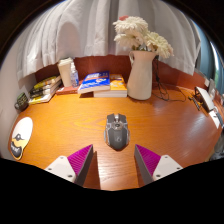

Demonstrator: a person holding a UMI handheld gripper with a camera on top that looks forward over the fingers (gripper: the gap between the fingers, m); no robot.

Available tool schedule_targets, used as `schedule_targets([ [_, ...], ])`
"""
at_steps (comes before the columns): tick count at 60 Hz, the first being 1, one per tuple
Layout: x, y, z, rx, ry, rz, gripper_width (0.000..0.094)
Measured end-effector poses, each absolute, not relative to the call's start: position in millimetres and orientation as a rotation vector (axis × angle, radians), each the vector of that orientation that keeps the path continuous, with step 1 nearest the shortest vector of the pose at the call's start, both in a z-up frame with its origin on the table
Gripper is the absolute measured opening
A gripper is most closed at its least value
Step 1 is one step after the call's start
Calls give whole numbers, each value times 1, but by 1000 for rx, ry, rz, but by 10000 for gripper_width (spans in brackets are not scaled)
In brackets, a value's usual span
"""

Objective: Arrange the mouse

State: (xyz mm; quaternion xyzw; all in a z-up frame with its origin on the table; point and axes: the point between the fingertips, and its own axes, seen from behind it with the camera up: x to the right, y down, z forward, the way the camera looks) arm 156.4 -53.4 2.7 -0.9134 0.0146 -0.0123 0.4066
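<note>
While mouse (117, 131) sits just ahead on desk (170, 125), hand-held gripper (114, 160) fingers apart, w/ nothing between.

My gripper (113, 160) is open, with bare desk (70, 125) either side of the mouse (117, 131) just ahead; vase (141, 73) and books (97, 84) block the back.

Single gripper-mounted wide-angle view, looking forward and slightly downward along the two fingers (78, 160) over a wooden desk (60, 130). The mouse (117, 130) lies close ahead; beyond the mouse, a white vase (141, 73) stands before curtains (70, 30).
</note>
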Motion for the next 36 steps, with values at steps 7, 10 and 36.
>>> schedule_targets([
  [7,165,-13,-4,-2316,36,-24,808],
  [10,169,1,-7,-2323,33,-25,775],
  [36,171,39,-12,-2297,57,-31,407],
])
